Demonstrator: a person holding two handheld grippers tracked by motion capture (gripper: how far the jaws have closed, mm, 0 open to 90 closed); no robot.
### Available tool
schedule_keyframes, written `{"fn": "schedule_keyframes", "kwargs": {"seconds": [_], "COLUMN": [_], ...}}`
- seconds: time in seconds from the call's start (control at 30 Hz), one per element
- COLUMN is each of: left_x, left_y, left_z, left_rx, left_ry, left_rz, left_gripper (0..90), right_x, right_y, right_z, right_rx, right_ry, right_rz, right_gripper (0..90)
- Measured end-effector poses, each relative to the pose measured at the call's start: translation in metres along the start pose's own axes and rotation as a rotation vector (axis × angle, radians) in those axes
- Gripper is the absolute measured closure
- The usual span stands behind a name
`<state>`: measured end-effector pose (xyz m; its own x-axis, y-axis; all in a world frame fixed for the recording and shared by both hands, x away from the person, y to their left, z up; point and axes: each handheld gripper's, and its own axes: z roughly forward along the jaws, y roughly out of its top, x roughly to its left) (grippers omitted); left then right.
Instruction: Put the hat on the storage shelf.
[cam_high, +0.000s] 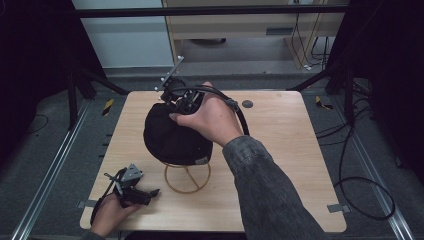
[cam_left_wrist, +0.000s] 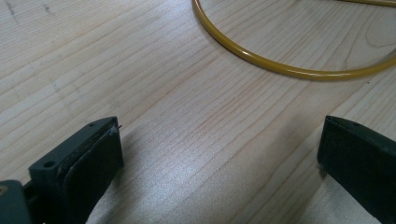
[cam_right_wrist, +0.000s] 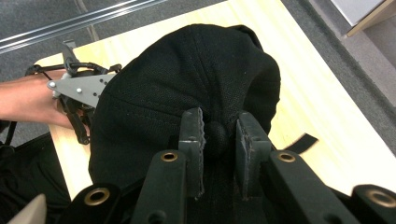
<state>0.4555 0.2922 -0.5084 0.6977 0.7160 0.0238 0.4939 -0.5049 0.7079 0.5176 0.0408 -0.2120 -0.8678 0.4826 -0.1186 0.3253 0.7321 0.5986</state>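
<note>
Overhead, the high view is showing a black cap (cam_high: 172, 135) sitting on a yellow wire stand (cam_high: 187, 177) near the middle of the worktop (cam_high: 280, 150). The right claw (cam_high: 172, 97) is lying against the far side of the cap, with the person's right hand (cam_high: 210, 119) wrapped round its body, and the cable (cam_high: 240, 112) is arching over that hand. From this height the jaws themselves are hidden behind the hand and the cap.

The right claw view is supplying that detail: the two jaws are pinching narrowly on the cap's top button (cam_right_wrist: 216, 135), pads pressing the cloth on either side of it, so the claw is holding the cap. Beyond the cap, this view is also catching the left claw's grey plate (cam_right_wrist: 81, 89) and the left hand (cam_right_wrist: 28, 100), well apart from the cap.

Back in the high view, the left claw (cam_high: 150, 192) is resting on the worktop, nearer the person than the cap and off to its left, just beside the stand's ring. The left claw view is showing what the others cannot: its jaws are standing wide with bare wood between them, gripping nothing, and the stand's ring (cam_left_wrist: 280, 67) is curving across the wood ahead of them.
</note>
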Motion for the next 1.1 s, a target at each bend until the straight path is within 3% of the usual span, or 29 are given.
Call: {"fn": "schedule_keyframes", "kwargs": {"seconds": [0.67,1.1], "left_x": [0.000,0.000], "left_y": [0.000,0.000], "left_z": [0.000,0.000], "left_rx": [-0.003,-0.002], "left_ry": [0.000,0.000], "left_rz": [-0.003,-0.003], "left_gripper": [0.0,0.0], "right_x": [-0.001,-0.004], "right_y": [-0.004,-0.007], "right_z": [0.005,-0.007], "right_rx": [0.005,-0.049], "right_ry": [0.003,0.006], "right_rz": [0.006,0.033], "right_gripper": [70.7,68.7]}}
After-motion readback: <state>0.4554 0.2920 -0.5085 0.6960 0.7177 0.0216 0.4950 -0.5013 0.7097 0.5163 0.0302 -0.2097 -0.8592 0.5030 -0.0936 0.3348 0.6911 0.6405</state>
